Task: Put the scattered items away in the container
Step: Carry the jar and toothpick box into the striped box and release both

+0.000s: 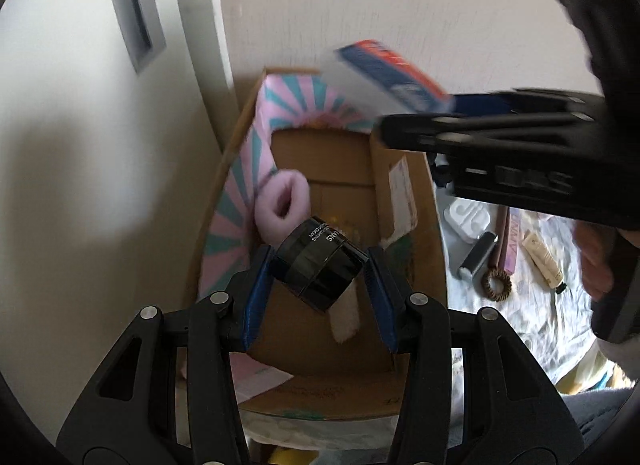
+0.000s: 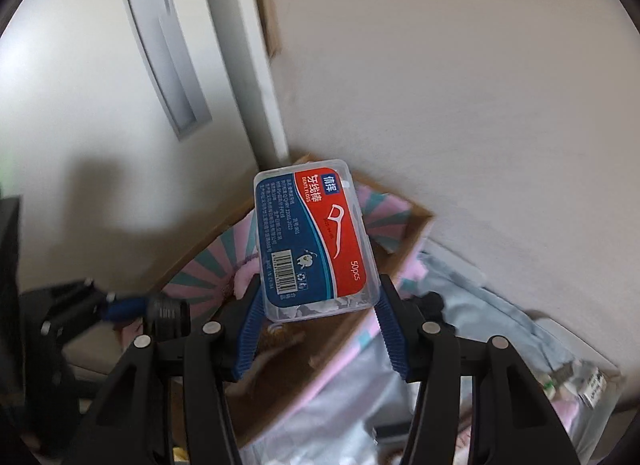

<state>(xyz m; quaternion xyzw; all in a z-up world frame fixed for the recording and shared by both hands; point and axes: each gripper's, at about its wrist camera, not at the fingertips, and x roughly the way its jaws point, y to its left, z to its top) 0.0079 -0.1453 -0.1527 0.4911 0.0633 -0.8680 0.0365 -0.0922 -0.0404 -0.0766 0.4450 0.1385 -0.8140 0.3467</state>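
Left gripper (image 1: 320, 277) pinches a black jar (image 1: 320, 263), tilted, above the open cardboard box (image 1: 412, 233). Right gripper (image 2: 318, 305) clamps a clear floss box (image 2: 316, 241) by its lower end, held over the same box's far corner. Box stands in a corner: cream wall (image 1: 400, 5) behind, white panel (image 1: 80, 145) with a grey recessed handle (image 1: 134, 9) to the left. Inside: pink-teal cloth (image 1: 256, 153). Beside it, a pale bedsheet (image 1: 540, 305) carries a hair tie (image 1: 496, 285), tube (image 1: 544, 261) and small items.
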